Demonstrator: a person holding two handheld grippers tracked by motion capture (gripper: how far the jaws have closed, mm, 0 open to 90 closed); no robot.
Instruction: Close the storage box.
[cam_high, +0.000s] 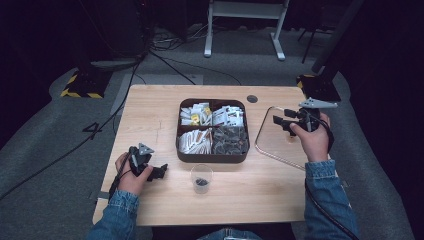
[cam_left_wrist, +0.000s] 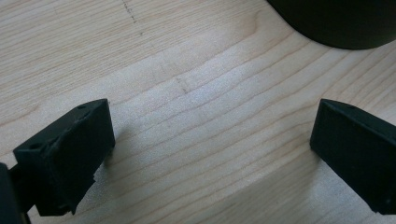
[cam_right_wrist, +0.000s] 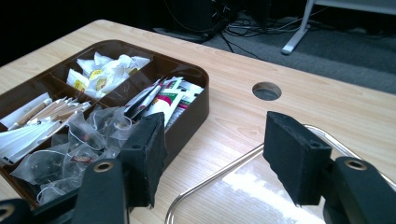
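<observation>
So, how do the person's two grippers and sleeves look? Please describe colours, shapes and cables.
Both the left gripper and the right gripper are black, each with two blocky matte jaws and a grey three-cornered plate on top. The jaw mounts carry small brass-coloured eyelets. A black cable trails from each gripper. The person wears blue denim sleeves with buttoned cuffs.

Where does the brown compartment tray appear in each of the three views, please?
High view: brown tray at table centre, beyond the clear cup.
Left gripper view: dark curved edge at top right, likely the tray.
Right gripper view: left half.
Shared landmark: the wooden tabletop.
</observation>
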